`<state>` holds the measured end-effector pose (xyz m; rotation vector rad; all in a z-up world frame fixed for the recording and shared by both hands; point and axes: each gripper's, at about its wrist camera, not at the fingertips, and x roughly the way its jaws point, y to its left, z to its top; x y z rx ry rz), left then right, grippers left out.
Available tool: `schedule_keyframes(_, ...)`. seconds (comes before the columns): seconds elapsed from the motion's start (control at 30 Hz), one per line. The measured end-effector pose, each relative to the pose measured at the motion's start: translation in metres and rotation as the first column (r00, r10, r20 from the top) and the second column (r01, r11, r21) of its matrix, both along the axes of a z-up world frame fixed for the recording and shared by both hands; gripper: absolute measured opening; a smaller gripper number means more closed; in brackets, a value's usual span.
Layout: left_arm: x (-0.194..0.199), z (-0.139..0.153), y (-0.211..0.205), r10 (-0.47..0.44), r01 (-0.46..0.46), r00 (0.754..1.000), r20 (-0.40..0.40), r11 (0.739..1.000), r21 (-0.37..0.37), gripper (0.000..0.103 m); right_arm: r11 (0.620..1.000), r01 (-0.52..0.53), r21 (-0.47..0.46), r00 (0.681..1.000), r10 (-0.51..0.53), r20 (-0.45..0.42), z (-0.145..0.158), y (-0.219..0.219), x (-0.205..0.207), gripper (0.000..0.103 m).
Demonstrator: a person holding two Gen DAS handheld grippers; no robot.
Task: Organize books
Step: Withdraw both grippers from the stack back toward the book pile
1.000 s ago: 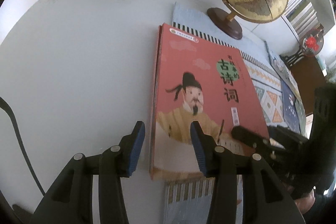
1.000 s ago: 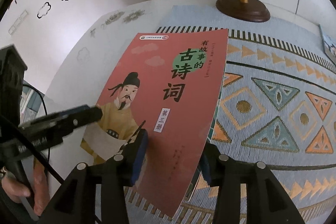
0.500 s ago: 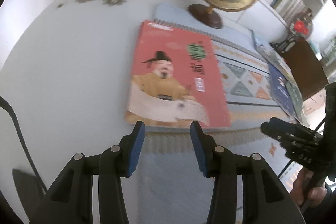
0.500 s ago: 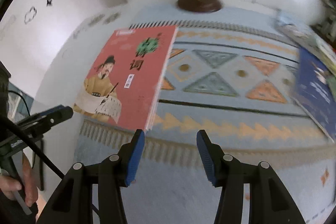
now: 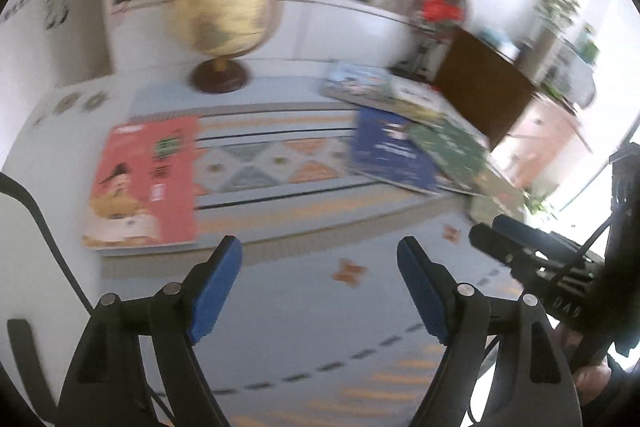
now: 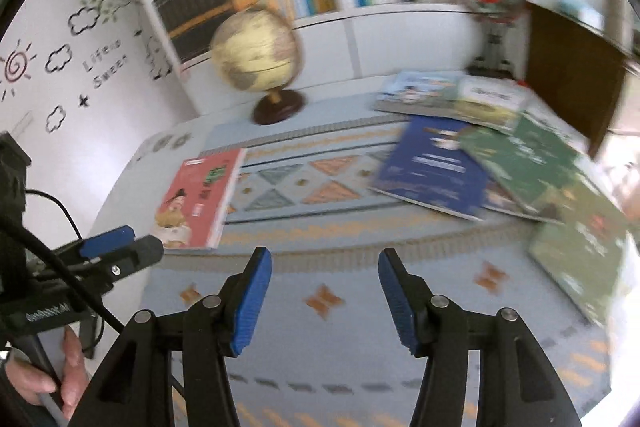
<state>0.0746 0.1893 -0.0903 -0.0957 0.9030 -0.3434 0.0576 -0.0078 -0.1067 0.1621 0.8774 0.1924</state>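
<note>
Left gripper (image 5: 320, 259) angled downward, jaws opening, nothing between them; right gripper (image 6: 325, 269) likewise angled down, jaws opening, empty; both hand-held.
</note>
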Motion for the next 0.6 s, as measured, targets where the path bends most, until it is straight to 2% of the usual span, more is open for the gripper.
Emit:
schedule_keyframes(0.17, -0.032, 0.016, -0.067, -0.033, 0.032, 0.998, 0.052, 0.999, 0.015, 0.079, 0.997, 0.074, 0.018, 0.997, -0.074, 0.013, 0.008, -0.077, -0.052, 0.054)
schedule_keyframes(0.33, -0.046, 0.024, -0.11, -0.071, 0.068, 0.995, 0.065, 0.997, 0.043, 0.079, 0.986, 0.151, 0.071, 0.988, -0.152, 0.012, 0.009, -0.137, -0.077, 0.056)
schedule_keyframes(0.47, -0.036, 0.024, -0.126, -0.091, 0.088, 0.994, 0.064, 0.995, 0.055, 0.085, 0.958, 0.226, 0.18, 0.974, -0.224, -0.028, 0.001, -0.174, -0.073, 0.056)
schedule_keyframes(0.6, -0.005, 0.008, -0.139, -0.113, 0.112, 0.993, 0.034, 0.993, 0.038, 0.085, 0.94, 0.304, 0.158, 0.952, -0.296, -0.075, -0.015, -0.2, -0.061, 0.056)
